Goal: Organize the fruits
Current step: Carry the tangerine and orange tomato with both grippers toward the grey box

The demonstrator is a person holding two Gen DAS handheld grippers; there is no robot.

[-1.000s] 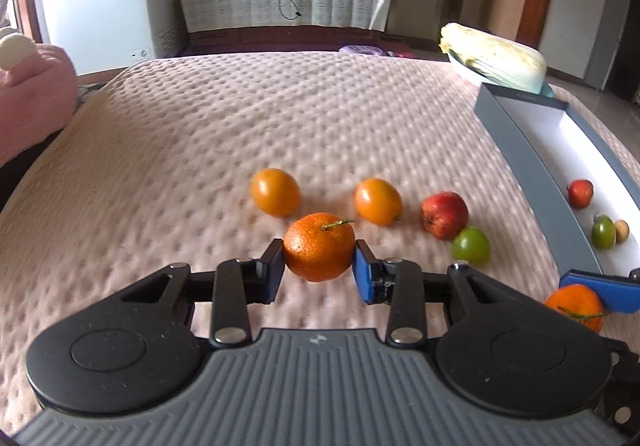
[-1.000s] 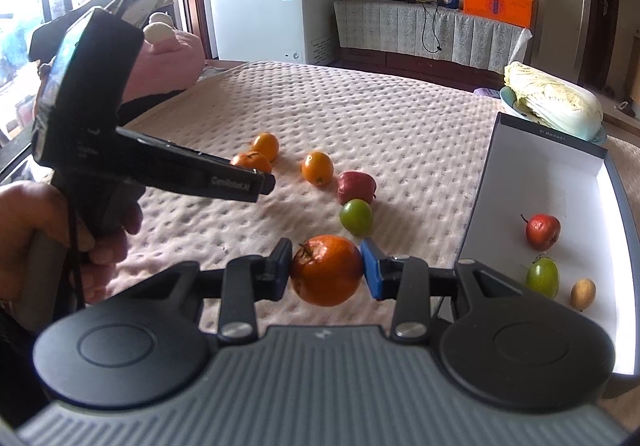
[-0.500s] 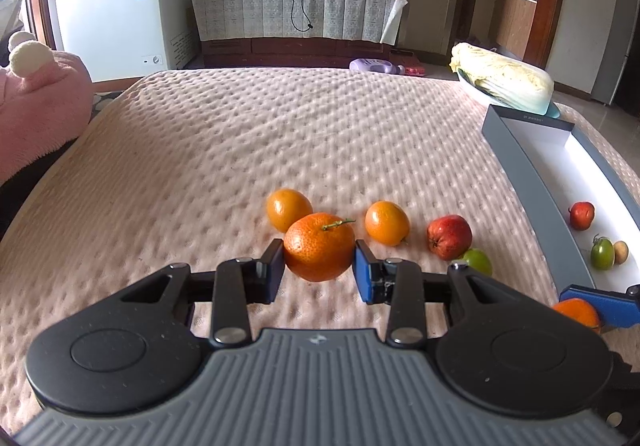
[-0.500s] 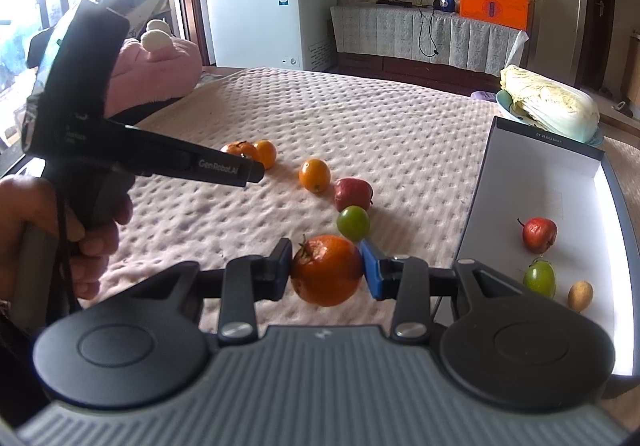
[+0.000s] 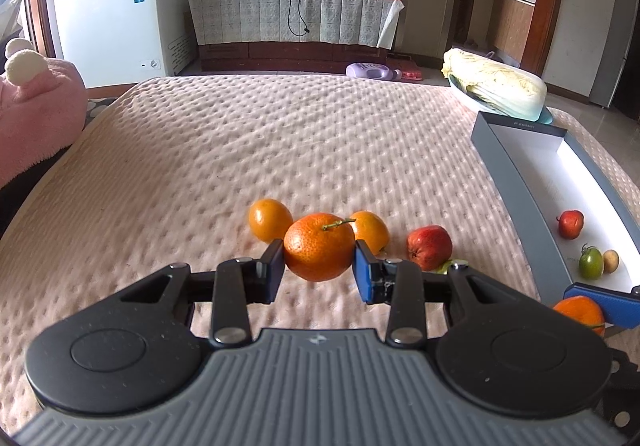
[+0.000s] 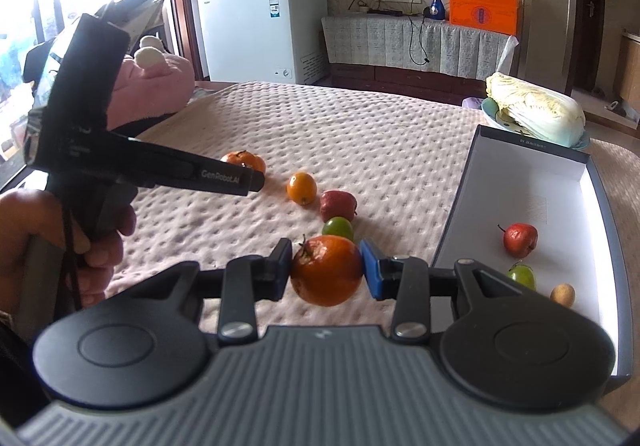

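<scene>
We see the pink quilted bed cover (image 5: pixel 280 150) filling most of both views, and at three o'clock on it lies the open grey box (image 6: pixel 520 174) with its white floor, holding a small red fruit (image 6: pixel 519 239), a small green fruit (image 6: pixel 522 275) and a little tan fruit (image 6: pixel 563 295) near its close end. Our left gripper (image 5: pixel 319 264) is closed on a stemmed orange (image 5: pixel 319 247), the fruit sitting squarely between the two pads and touched by both at nine and three o'clock, lifted clear of the cover. Our right gripper (image 6: pixel 325 269) likewise clamps a second orange (image 6: pixel 326 270), centred between its pads, with the box edge just to its three o'clock. Behind the left gripper's fruit, at eleven and one o'clock, rest two smaller oranges (image 5: pixel 270 220); the nearer of them (image 6: pixel 301 188) shows in the right view at twelve o'clock. A loose red fruit (image 5: pixel 429 247) lies at two o'clock from the left pads, and a loose green fruit (image 6: pixel 338 229) sits just behind the right gripper's orange, at twelve o'clock.
</scene>
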